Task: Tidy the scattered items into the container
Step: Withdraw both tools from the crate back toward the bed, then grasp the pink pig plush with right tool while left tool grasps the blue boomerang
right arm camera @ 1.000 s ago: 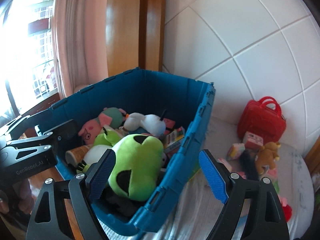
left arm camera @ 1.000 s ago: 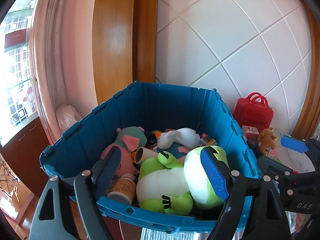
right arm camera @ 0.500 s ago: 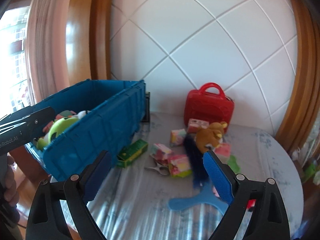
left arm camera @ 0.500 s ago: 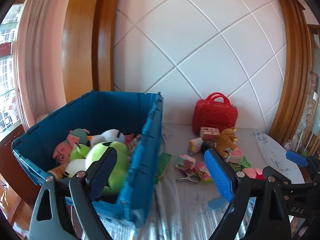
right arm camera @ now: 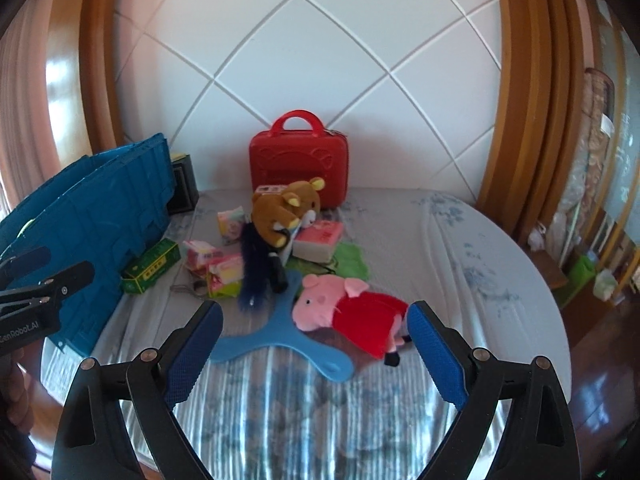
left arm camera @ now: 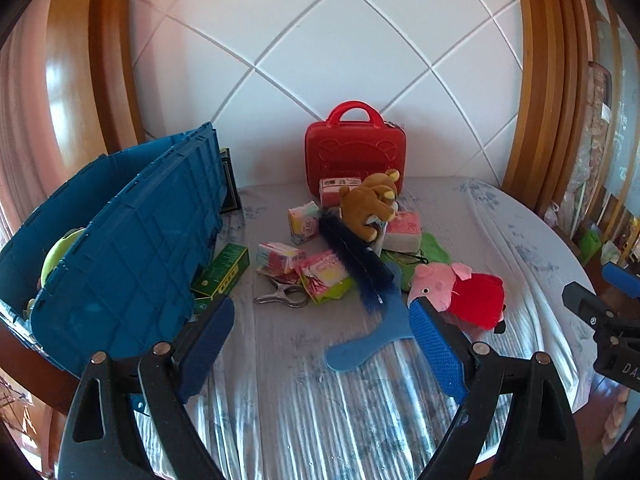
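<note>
While both tools hang spread wide and empty | big blue ribbed plastic crate (left arm camera: 132,240) at table's left edge | pink plush pig in red dress (right arm camera: 352,312) lies crosswise just ahead of right gripper (right arm camera: 316,356), nearer than left gripper (left arm camera: 320,344).

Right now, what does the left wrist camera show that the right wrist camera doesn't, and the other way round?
Only the left wrist view shows the metal clip clearly and a green plush inside the blue container. Only the right wrist view shows the whole blue boomerang. Both show the red case, brown bear plush, pink pig plush, green box, and an open gripper: left gripper, right gripper.
</note>
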The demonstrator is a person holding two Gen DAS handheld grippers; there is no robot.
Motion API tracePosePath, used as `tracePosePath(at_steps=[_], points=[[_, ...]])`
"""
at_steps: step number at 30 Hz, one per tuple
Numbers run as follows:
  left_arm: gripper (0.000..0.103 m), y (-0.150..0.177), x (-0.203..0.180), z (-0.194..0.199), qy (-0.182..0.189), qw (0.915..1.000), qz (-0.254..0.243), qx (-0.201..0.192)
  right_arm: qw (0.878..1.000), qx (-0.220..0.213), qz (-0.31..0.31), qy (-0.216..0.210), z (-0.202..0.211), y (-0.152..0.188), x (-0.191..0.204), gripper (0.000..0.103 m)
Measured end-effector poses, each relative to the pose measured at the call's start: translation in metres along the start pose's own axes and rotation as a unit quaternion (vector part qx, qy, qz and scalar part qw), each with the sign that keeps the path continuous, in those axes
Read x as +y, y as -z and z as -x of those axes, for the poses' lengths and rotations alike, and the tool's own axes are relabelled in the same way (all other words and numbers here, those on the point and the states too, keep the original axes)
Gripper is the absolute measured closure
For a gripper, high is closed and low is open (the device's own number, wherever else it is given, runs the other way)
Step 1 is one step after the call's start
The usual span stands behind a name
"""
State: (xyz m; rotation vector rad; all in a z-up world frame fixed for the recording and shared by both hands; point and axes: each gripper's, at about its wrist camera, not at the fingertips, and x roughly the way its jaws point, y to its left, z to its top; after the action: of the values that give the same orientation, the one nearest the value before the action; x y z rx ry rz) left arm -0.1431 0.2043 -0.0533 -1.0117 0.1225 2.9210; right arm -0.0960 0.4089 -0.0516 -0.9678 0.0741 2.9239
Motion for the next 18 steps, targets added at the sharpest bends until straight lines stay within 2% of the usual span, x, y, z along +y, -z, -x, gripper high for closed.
tracePosePath(at_steps=[3,10,15,18], points=[[0.013,0.001,-0.012,-0.015,0.013,0.9998,-0.013,0.010,1.000,0.015,-0.019,0.016,-0.008,0.008,-0.020,0.009],[0.013,0.000,-0.021,-0.056,0.038,0.9983,-0.033,0.028,0.997,0.047,-0.039,0.056,-0.035,0.010,-0.038,0.009],[0.013,0.000,-0.020,-0.088,0.052,0.9968,-0.038,0.047,0.993,0.077,-0.057,0.067,-0.065,0.014,-0.043,0.009],[0.013,0.001,-0.021,-0.109,0.055,0.9953,-0.036,0.071,0.991,0.100,-0.062,0.067,-0.083,0.018,-0.046,0.009]])
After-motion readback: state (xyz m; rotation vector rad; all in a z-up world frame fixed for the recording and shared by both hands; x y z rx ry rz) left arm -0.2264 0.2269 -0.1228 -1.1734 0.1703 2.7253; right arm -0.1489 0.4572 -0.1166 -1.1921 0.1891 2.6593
